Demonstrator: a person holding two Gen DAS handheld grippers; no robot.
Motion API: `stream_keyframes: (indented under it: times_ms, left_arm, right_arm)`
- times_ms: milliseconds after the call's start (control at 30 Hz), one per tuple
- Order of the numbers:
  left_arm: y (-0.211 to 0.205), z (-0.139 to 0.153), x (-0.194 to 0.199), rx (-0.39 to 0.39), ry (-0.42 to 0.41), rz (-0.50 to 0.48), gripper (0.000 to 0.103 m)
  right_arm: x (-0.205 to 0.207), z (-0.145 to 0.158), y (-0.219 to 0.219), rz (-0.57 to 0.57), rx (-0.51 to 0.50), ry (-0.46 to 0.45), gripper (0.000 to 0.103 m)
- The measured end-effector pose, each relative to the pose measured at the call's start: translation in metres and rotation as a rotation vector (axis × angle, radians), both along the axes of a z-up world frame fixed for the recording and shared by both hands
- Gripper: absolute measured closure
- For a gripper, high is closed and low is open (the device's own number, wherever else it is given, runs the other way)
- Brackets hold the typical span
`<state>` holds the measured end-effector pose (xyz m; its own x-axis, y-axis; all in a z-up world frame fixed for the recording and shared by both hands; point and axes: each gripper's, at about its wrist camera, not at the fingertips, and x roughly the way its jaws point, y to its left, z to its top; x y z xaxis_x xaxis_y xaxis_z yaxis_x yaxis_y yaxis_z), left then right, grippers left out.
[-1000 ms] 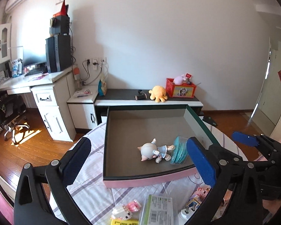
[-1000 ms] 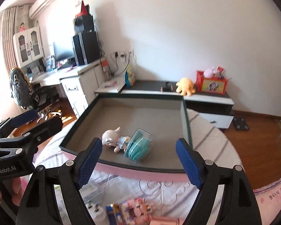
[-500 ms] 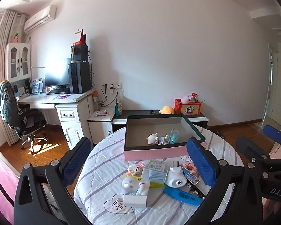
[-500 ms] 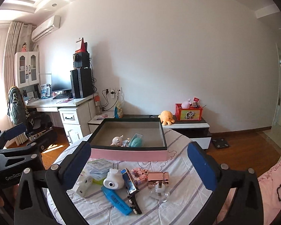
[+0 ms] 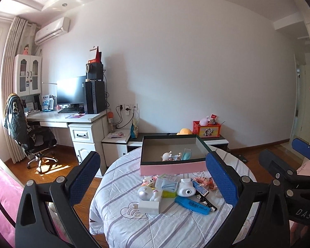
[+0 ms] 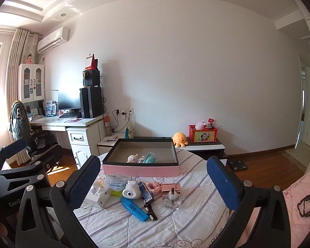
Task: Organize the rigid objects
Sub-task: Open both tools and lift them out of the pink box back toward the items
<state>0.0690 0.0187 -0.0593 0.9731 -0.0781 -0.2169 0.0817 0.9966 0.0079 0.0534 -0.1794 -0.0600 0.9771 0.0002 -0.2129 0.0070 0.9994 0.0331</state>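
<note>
A pink box with a dark rim [image 5: 171, 167] [image 6: 140, 170] stands at the far side of the round table. In it lie a white figurine [image 5: 168, 156] [image 6: 132, 158] and a teal item [image 5: 186, 155] [image 6: 149, 158]. In front of the box is a loose pile: a white toy camera [image 5: 186, 190] [image 6: 131, 191], a blue bar [image 5: 192, 204] [image 6: 134, 206], a white box [image 5: 149, 206], a rose-gold case [image 6: 171, 188] and a small glass bottle [image 6: 172, 199]. My left gripper [image 5: 153, 175] and right gripper [image 6: 154, 173] hang open and empty, well back from the pile.
The striped tablecloth [image 5: 122, 223] covers the round table. Behind it are a low cabinet with a red box [image 5: 206, 129] and an orange plush [image 6: 179, 139], a desk with a computer [image 5: 76, 115] and an office chair [image 5: 31, 140]. Pink bedding [image 5: 2, 196] lies at the left.
Both grippers have drawn back and up from just above the box, which now looks small and far. The pile on the table has come into view. The right jaws have widened.
</note>
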Motion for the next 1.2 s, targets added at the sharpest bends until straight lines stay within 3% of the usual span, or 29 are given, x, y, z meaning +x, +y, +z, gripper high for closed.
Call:
stream_keyframes:
  times_ms: [367, 733, 933, 1200]
  left_arm:
    - [-0.001, 0.001, -0.013, 0.010, -0.026, 0.013, 0.000]
    - [-0.003, -0.008, -0.002, 0.007, 0.007, -0.013, 0.000]
    - [0.004, -0.032, 0.020, -0.010, 0.077, -0.068, 0.000]
    - [0.022, -0.094, 0.066, -0.018, 0.255, -0.059, 0.000]
  right_arm:
    - [-0.010, 0.003, 0.004, -0.001, -0.006, -0.018, 0.000]
    - [0.000, -0.008, 0.002, -0.002, 0.000, 0.020, 0.000]
    - [0.022, -0.030, -0.004, 0.000, 0.008, 0.087, 0.000]
    - [0.068, -0.083, -0.022, -0.025, 0.027, 0.242, 0.000]
